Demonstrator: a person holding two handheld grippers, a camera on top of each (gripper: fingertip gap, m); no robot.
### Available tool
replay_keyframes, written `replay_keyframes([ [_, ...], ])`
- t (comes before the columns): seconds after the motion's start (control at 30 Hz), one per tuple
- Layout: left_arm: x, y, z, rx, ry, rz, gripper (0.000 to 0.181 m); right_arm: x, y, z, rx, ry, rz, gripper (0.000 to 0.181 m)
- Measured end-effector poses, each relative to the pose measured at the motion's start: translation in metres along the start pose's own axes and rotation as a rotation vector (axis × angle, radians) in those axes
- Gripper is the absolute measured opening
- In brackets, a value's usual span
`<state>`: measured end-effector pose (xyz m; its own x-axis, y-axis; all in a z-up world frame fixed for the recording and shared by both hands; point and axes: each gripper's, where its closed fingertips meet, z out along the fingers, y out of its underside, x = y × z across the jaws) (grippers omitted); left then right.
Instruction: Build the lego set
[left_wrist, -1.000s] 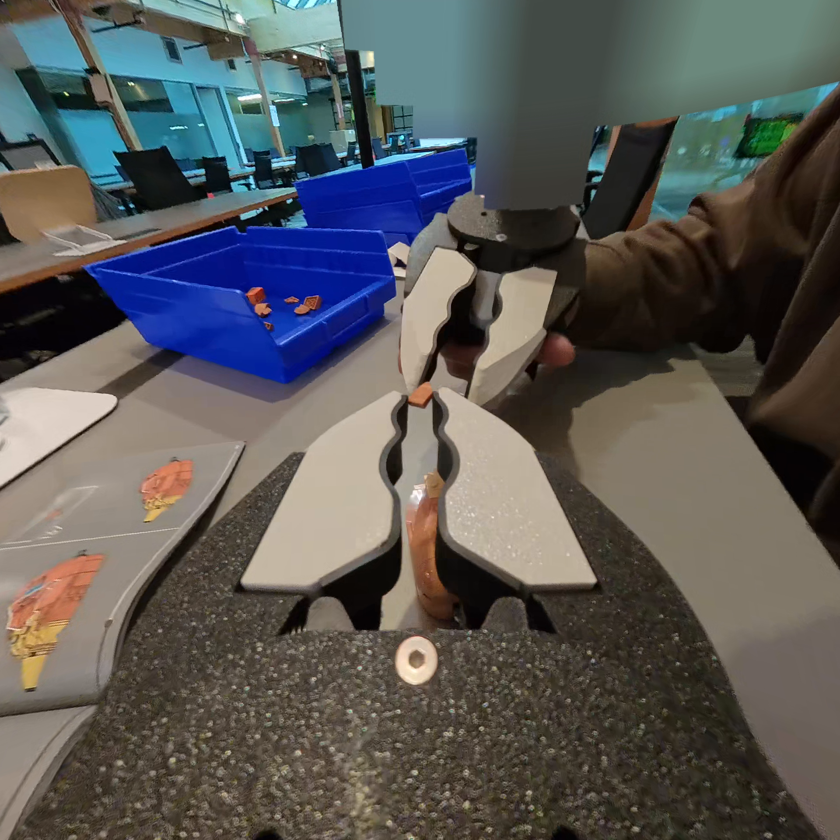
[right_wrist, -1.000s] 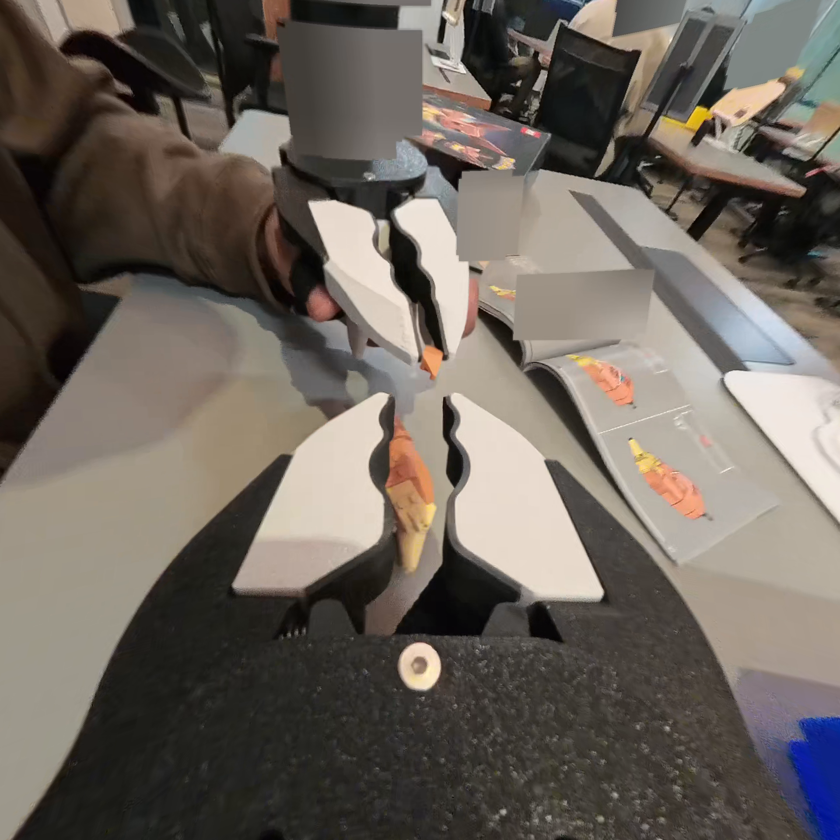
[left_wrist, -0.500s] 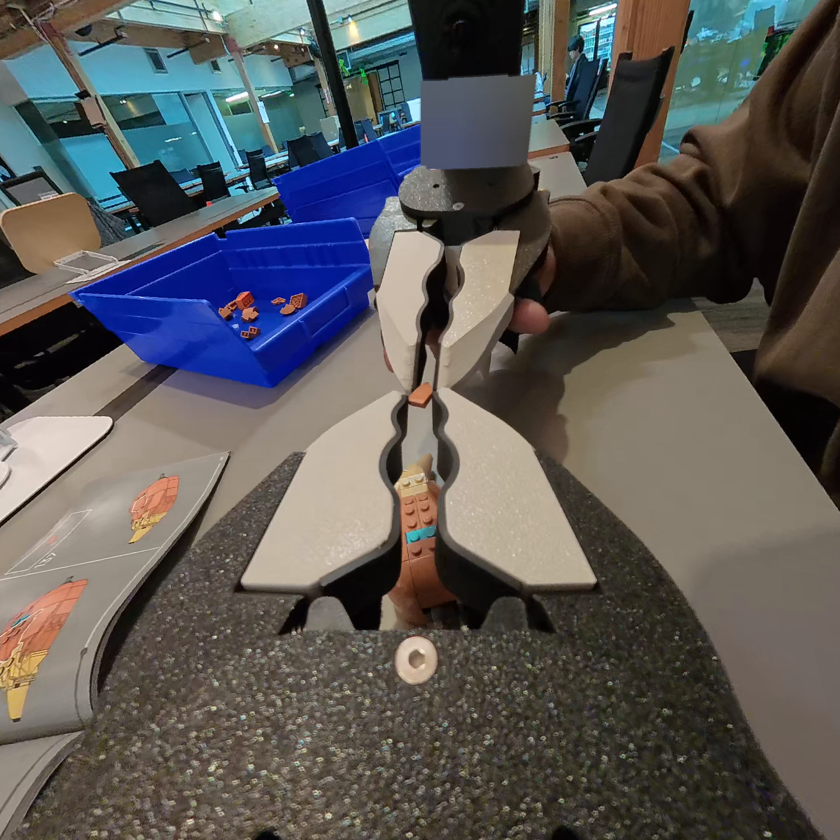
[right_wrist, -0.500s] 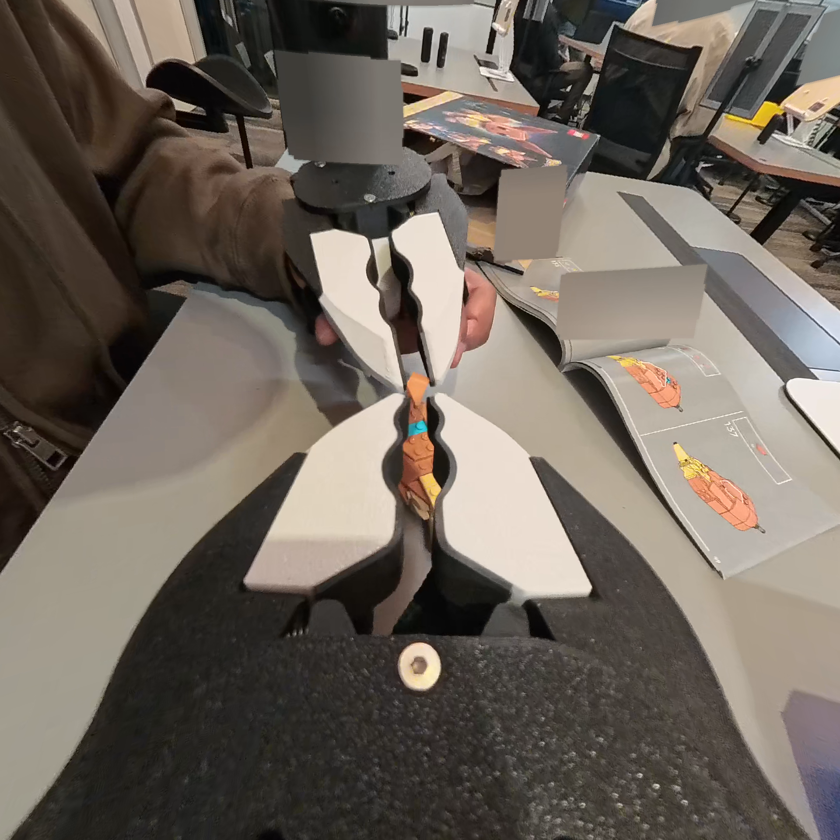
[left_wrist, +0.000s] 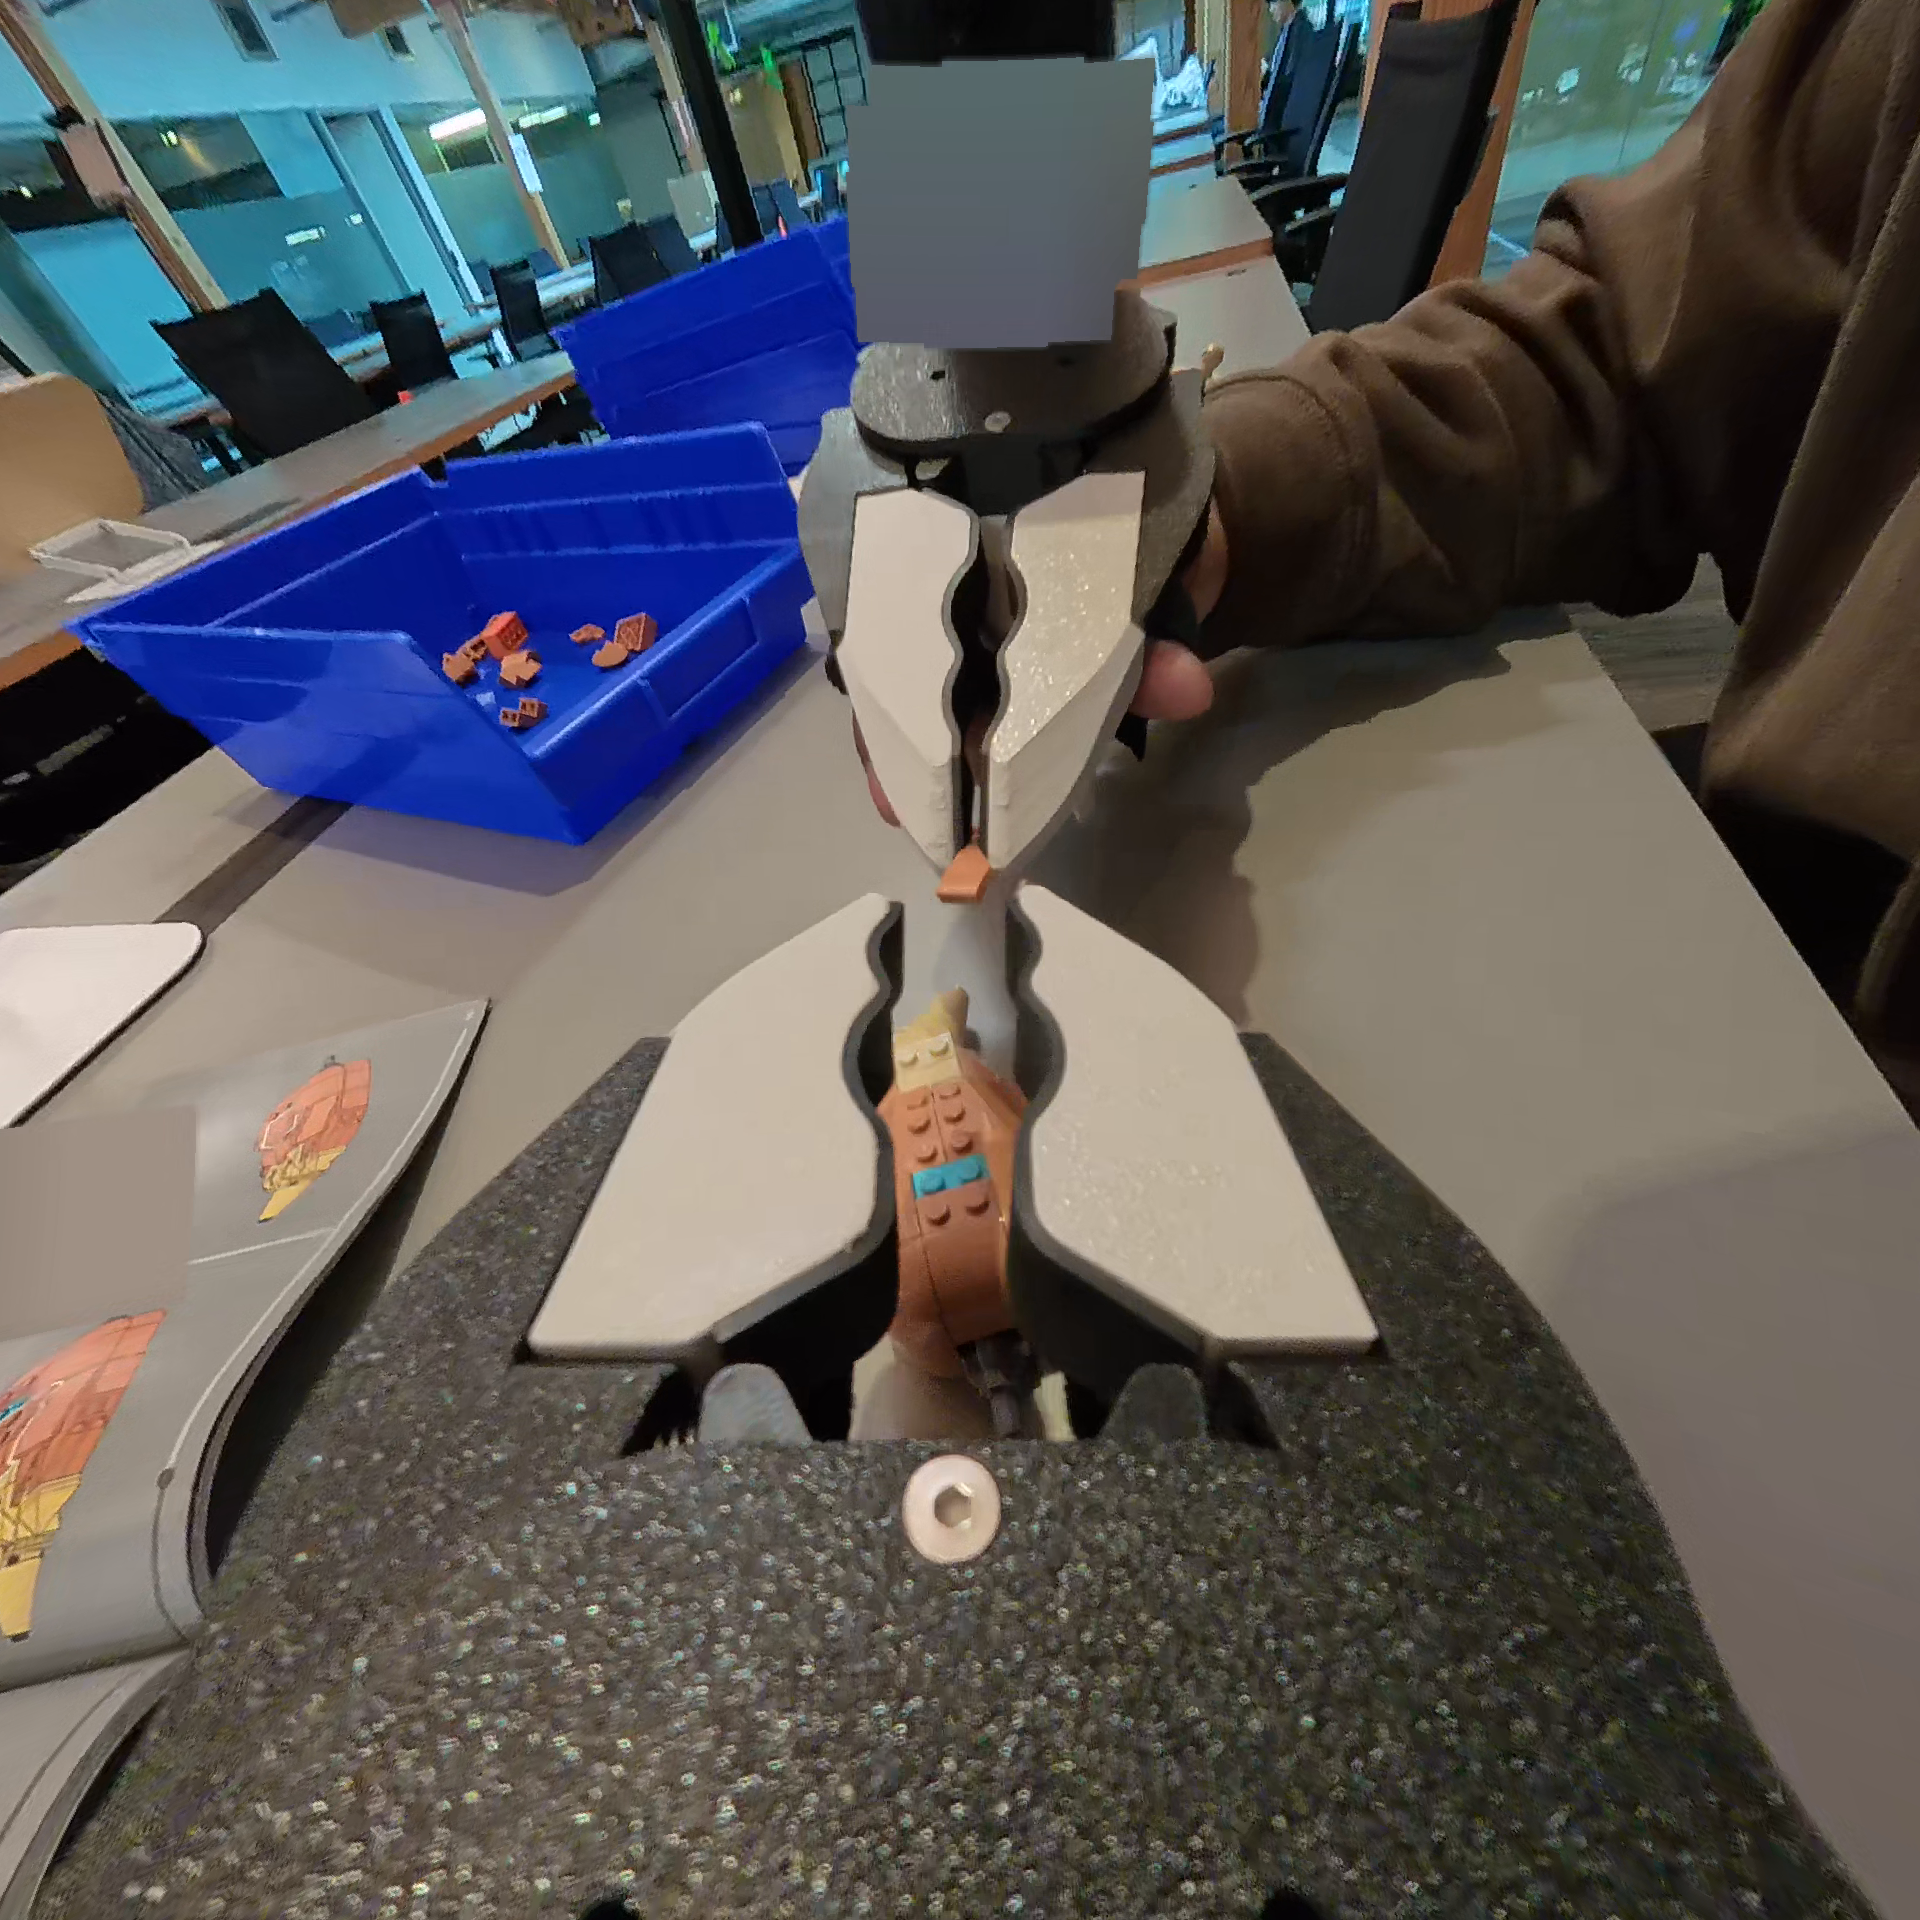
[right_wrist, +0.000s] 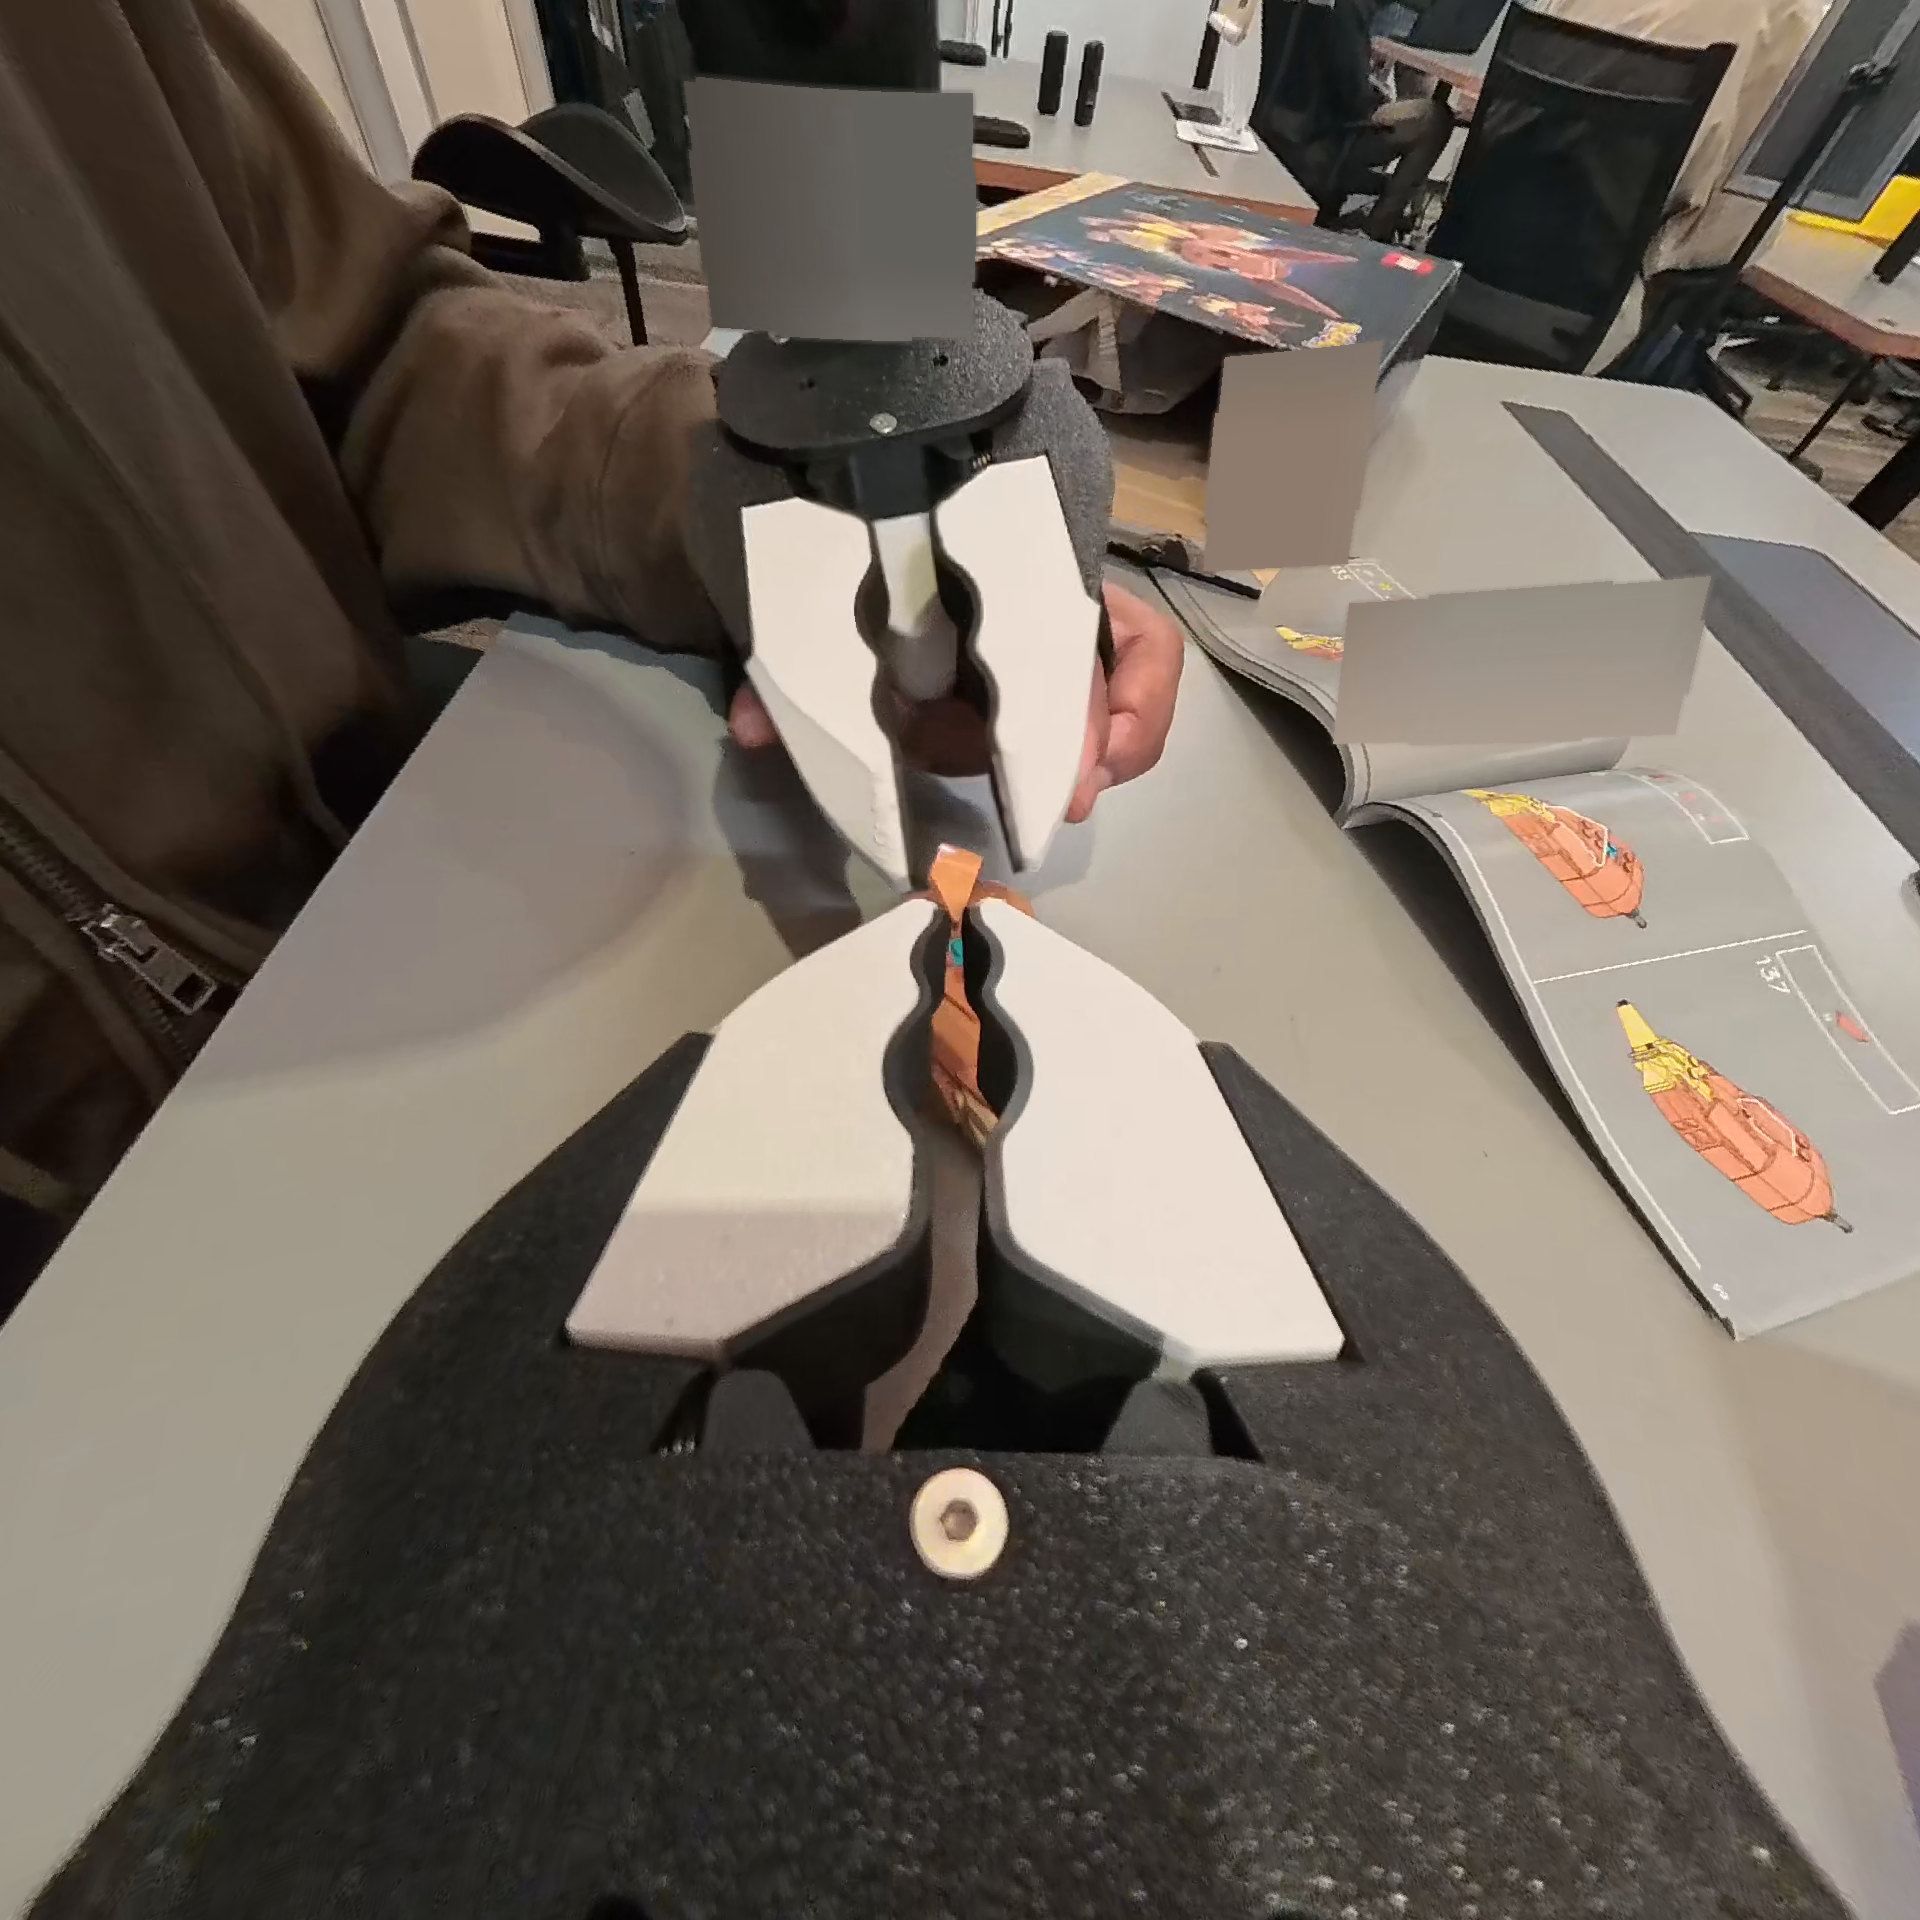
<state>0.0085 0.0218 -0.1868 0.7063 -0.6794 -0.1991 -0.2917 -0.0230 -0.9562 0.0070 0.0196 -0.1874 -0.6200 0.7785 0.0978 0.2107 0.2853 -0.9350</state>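
A small brown Lego piece (left_wrist: 961, 881) sits pinched at the tips of my right gripper (left_wrist: 971, 842), which faces my left gripper tip to tip. In the right wrist view the right gripper (right_wrist: 951, 916) is shut on this piece (right_wrist: 954, 878). My left gripper (left_wrist: 958, 902) has its fingers a little apart, just under the piece and not touching it. The brown Lego hull model (left_wrist: 945, 1143), with a tan tip and a teal plate, shows below in the gap between the left fingers. It also shows in the right wrist view (right_wrist: 954, 1039). I cannot tell whether the left fingers touch it.
A blue bin (left_wrist: 416, 727) with several loose brown pieces (left_wrist: 520, 655) stands at the far left, with a second blue bin (left_wrist: 707, 343) behind it. An open instruction booklet (left_wrist: 312, 1122) (right_wrist: 1662, 1039) lies beside the grippers. A white pad (left_wrist: 73, 987) and the set's box (right_wrist: 1216, 260) lie farther off. The tips of both grippers are at nearly the same place.
The small piece was at my left gripper's tips. The right gripper has shut on it. The left fingers have spread a little and let it go.
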Motion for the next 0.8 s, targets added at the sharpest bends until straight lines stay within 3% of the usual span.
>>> replay_keyframes([
  [0.17,-0.004,0.019,-0.002,-0.102,0.022,-0.072,0.039,0.004,0.009,-0.005,-0.015,0.000,0.012,0.002],
  [0.3,-0.004,0.052,-0.003,-0.303,0.018,-0.171,0.057,0.009,0.017,-0.010,-0.035,0.014,0.024,0.002],
  [0.6,0.003,0.087,0.002,-0.569,-0.044,-0.178,0.078,0.006,0.034,-0.004,-0.127,-0.006,0.001,0.002],
  [0.8,0.006,0.085,0.008,-0.562,0.010,-0.188,0.059,0.003,0.038,-0.002,-0.156,-0.020,-0.013,0.002],
])
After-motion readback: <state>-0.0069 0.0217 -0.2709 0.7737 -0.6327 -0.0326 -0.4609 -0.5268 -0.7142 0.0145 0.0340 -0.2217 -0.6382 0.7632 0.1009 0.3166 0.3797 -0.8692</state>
